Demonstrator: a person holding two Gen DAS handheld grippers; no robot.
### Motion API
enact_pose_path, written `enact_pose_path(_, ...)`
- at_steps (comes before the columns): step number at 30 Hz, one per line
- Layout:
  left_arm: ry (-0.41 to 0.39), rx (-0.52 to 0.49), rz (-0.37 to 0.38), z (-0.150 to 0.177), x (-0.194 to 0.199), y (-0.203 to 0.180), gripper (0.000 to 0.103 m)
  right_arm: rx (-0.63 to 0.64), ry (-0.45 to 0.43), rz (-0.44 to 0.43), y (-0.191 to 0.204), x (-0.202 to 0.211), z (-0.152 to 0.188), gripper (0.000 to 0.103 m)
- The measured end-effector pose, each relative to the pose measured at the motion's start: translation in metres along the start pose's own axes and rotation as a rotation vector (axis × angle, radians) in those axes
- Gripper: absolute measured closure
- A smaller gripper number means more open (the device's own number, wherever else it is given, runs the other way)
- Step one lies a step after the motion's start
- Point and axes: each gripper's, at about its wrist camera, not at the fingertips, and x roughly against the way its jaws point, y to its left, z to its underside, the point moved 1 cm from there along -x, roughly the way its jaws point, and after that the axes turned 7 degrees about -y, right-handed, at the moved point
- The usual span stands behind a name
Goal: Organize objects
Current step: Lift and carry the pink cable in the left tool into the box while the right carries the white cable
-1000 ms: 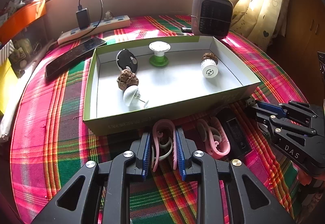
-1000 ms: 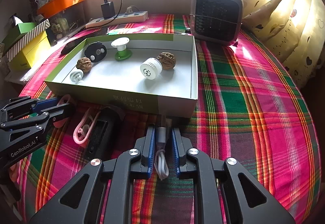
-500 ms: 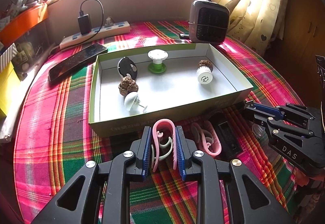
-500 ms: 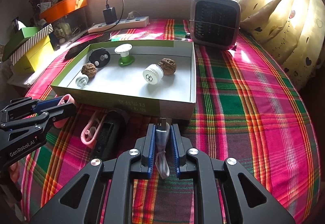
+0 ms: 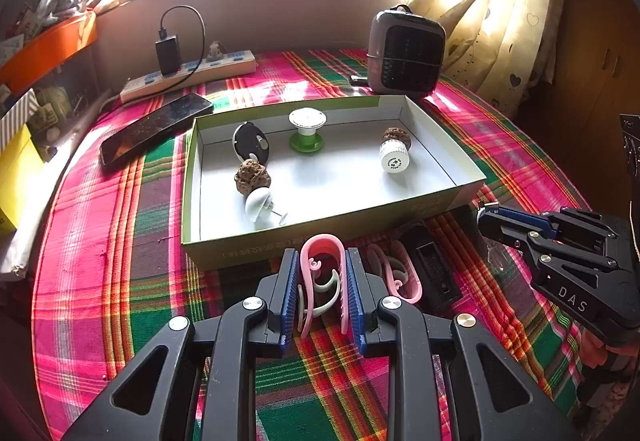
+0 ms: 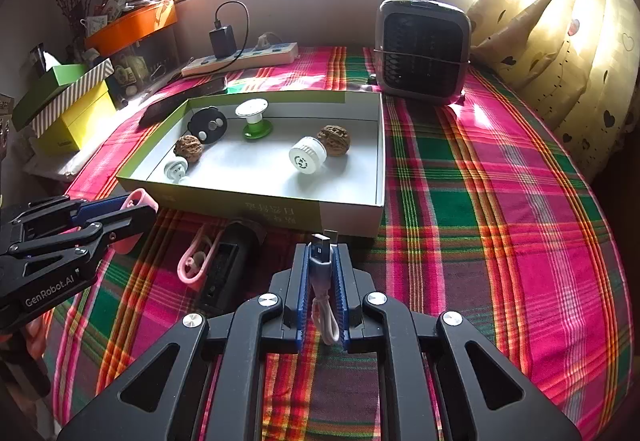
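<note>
Your left gripper (image 5: pixel 322 281) is clamped on a pink clip (image 5: pixel 320 261), its rounded loop poking out past the blue fingertips (image 5: pixel 290 281); a pale curved piece sits inside the clip, between the fingers. Just ahead of those fingertips stands the near wall of a shallow green-sided box (image 5: pixel 248 245); inside it, beyond the tips, lie a white knob (image 5: pixel 258 203), a brown walnut (image 5: pixel 252 177), a black oval disc (image 5: pixel 250 143), a green and white spool (image 5: pixel 307 131), a white cap (image 5: pixel 394 159) and a second walnut (image 5: pixel 398 137) touching that cap. To the right of your left fingers, on the plaid cloth (image 5: pixel 120 241), rest a second pink clip (image 5: pixel 396 273) and a black rectangular block (image 5: pixel 432 265) just beside it.

Your right gripper (image 6: pixel 322 281) is closed on a white USB cable (image 6: pixel 322 273); its metal plug points forward past the fingertips, and the cord loops down between the fingers (where the rest of the cord runs is hidden). The box's near right corner (image 6: pixel 360 217) sits just ahead of that plug. To the left of your right fingers lie the second clip (image 6: pixel 196 257) and the black block (image 6: pixel 228 265); further left the other gripper (image 6: pixel 120 213) appears with its clip.

Beyond the box, far from both sets of fingers, are a small heater (image 6: pixel 424 49), a power strip (image 6: pixel 240 59) and a dark phone (image 5: pixel 154 127).
</note>
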Motion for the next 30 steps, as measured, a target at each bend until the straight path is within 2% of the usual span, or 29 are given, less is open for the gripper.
enact_pose_path(18,-0.019,-0.003,0.0,-0.007,0.007,-0.003,0.082,-0.032,-0.03,-0.029,-0.006,0.011,-0.006,0.09)
enact_pose_path(30,-0.03,-0.011,-0.001,-0.02,0.003,-0.002,0.082,-0.025,-0.053,-0.042,-0.011,0.009,-0.027,0.09)
